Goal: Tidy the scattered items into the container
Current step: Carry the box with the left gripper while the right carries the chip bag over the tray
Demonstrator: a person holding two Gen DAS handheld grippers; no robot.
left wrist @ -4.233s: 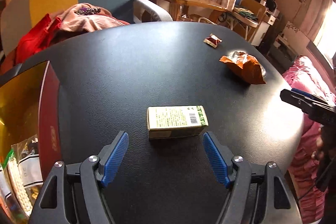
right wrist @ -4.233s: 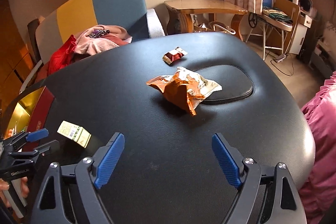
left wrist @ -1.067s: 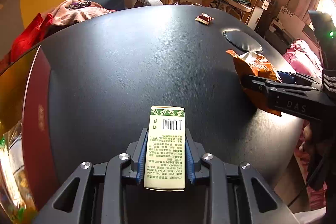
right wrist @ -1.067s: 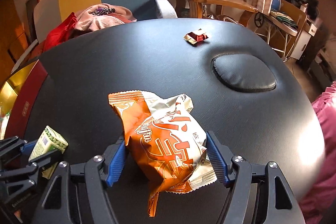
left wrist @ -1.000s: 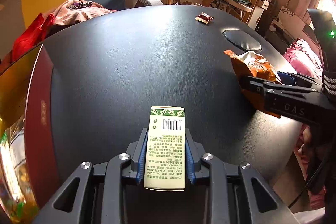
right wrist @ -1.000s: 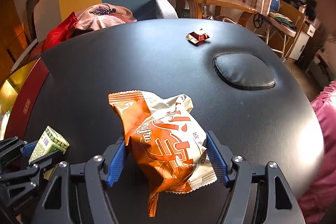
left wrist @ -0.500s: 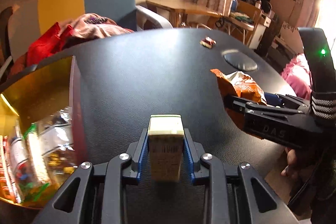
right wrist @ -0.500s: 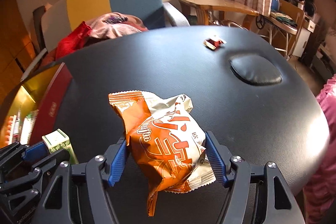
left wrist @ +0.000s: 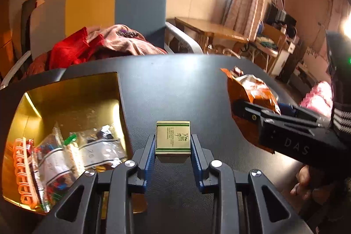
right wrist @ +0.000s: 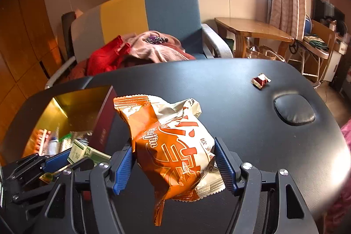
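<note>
My left gripper (left wrist: pixel 172 146) is shut on a small green-and-cream box (left wrist: pixel 172 138), held above the black table just right of the gold-lined container (left wrist: pixel 72 89). My right gripper (right wrist: pixel 174 159) is shut on an orange-and-white snack bag (right wrist: pixel 171 142), lifted off the table. In the right wrist view the left gripper (right wrist: pixel 65 159) with the box (right wrist: pixel 80 151) hangs at the lower left, by the container's dark red wall (right wrist: pixel 103 124). A small red wrapped sweet (right wrist: pixel 260 80) lies far right on the table.
Several packets and a pink ribbed item (left wrist: pixel 22 163) lie inside the container. A round padded cushion (right wrist: pixel 294 112) is set in the table top. An armchair (right wrist: pixel 153 21) with clothes stands behind the table. A hand (left wrist: pixel 305 181) holds the right gripper's handle.
Both grippers have moved left toward the container with their loads. The container fills more of both views. The left gripper has tipped, so the box now shows its end face.
</note>
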